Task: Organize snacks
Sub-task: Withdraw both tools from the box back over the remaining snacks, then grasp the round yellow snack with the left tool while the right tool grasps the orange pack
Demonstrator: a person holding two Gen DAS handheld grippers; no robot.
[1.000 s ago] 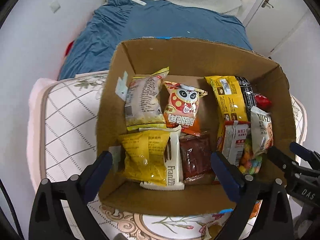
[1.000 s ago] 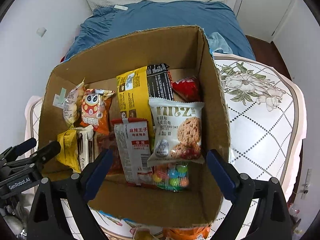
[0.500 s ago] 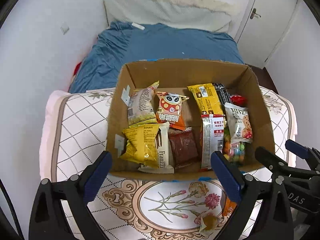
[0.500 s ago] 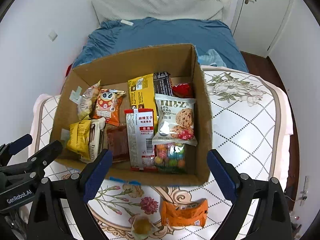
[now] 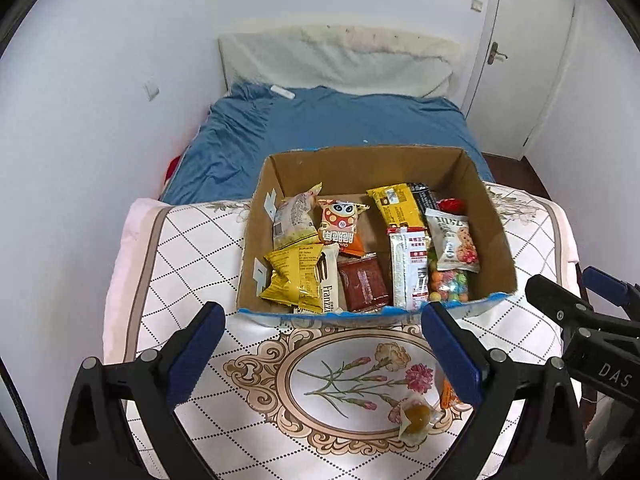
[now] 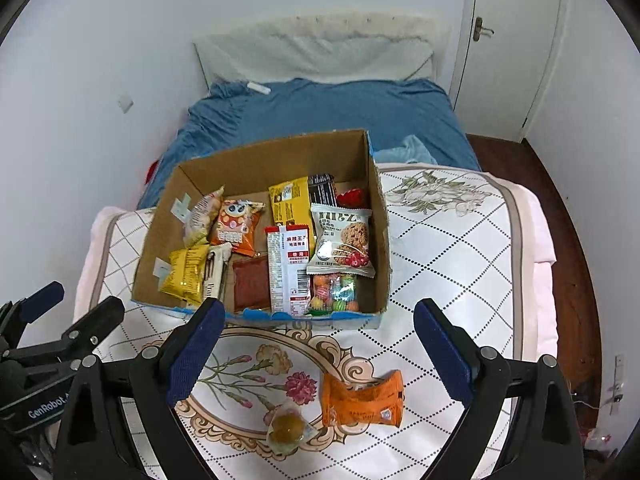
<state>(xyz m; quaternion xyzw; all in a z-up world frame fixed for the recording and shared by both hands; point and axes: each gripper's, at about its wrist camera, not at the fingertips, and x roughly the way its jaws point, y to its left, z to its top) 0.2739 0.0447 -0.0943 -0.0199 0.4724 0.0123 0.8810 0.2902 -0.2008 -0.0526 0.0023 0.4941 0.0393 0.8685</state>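
Observation:
A cardboard box (image 5: 494,236) (image 6: 380,240) stands on a patterned white quilt and holds several snack packets, among them a yellow bag (image 5: 294,278), a cookie pack (image 6: 342,242) and a candy bag (image 6: 334,294). On the quilt in front of the box lie an orange packet (image 6: 362,398) and a small clear-wrapped yellow sweet (image 6: 286,428) (image 5: 416,418). My left gripper (image 5: 324,350) hangs open and empty above the quilt, short of the box. Equally open and empty, my right gripper (image 6: 316,350) hovers above the two loose snacks.
The quilt (image 6: 460,248) covers a raised surface whose right edge drops to a dark wooden floor (image 6: 576,280). A bed with a blue sheet (image 5: 332,128) lies behind the box. White walls stand on the left, and a white door (image 6: 508,40) is at the back right.
Both grippers have pulled back and up from over the box; the whole box, the quilt in front and the two loose snacks now show. Both stay open.

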